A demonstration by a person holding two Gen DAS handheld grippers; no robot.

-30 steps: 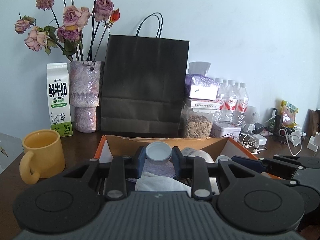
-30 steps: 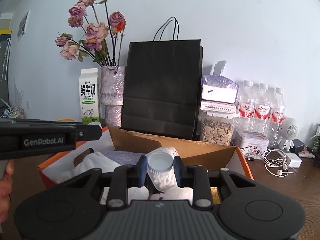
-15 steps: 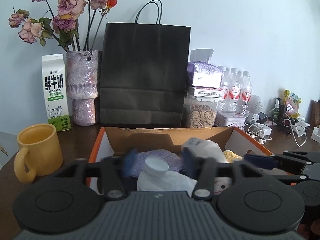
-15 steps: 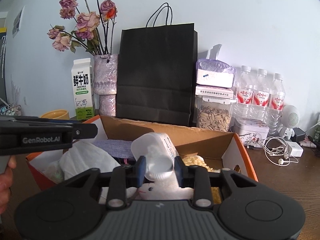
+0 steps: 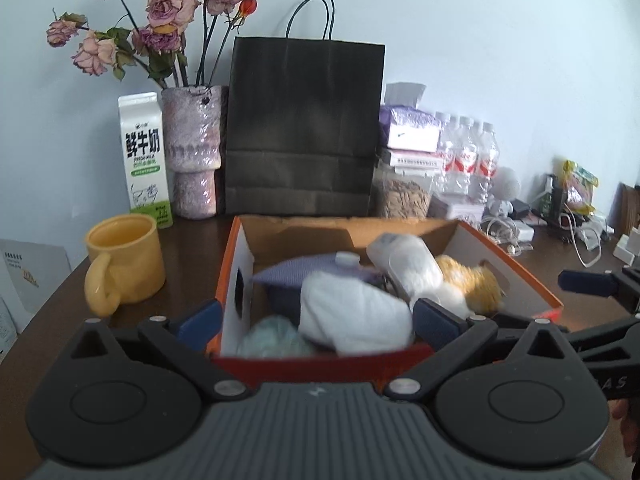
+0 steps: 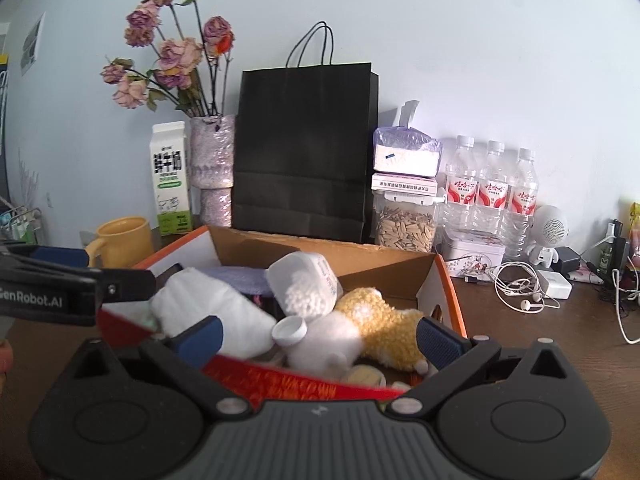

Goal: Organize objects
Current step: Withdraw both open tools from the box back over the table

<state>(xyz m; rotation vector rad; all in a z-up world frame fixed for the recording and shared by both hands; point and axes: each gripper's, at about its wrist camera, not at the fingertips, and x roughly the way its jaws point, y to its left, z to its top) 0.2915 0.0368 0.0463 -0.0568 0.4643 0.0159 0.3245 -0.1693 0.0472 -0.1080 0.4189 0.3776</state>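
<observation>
With both tools now spread wide and nothing pinched, this reads as a release step: contents dropped, hands free to back off.

Largest first. Dark tabletop [image 6: 520,344] carries everything. Black paper bag [image 6: 306,152] stands at the wall behind the orange cardboard box [image 5: 236,264]. Box is open-topped and already fairly full: a white cloth bundle [image 5: 352,312], a yellow plush toy [image 6: 380,320], a clear jar of white pellets [image 6: 304,288] lying tipped on its side with its mouth open, a purple cloth [image 5: 304,274] underneath, and a loose white cap [image 6: 289,330] resting on the pile just in front of the jar.

Left tool [image 5: 316,320]: jaws have just been opening, nothing between them but the box's near left corner. Right tool [image 6: 318,336]: same, jaws have just been opening; the cap sits between the pads but untouched, jar beyond them.

How I'd do the step: pull both tools straight back and slightly up, so the spread fingers don't snag the box rim or drag the cloth. Jar is uncapped and tilted, so pellets could spill if nudged. Best to right it and refit the cap before piling more in.

Yellow mug [image 5: 124,264] sits left of the box, apart from it, still outside. Probably next candidate, though I can't tell if it belongs in the box.
</observation>
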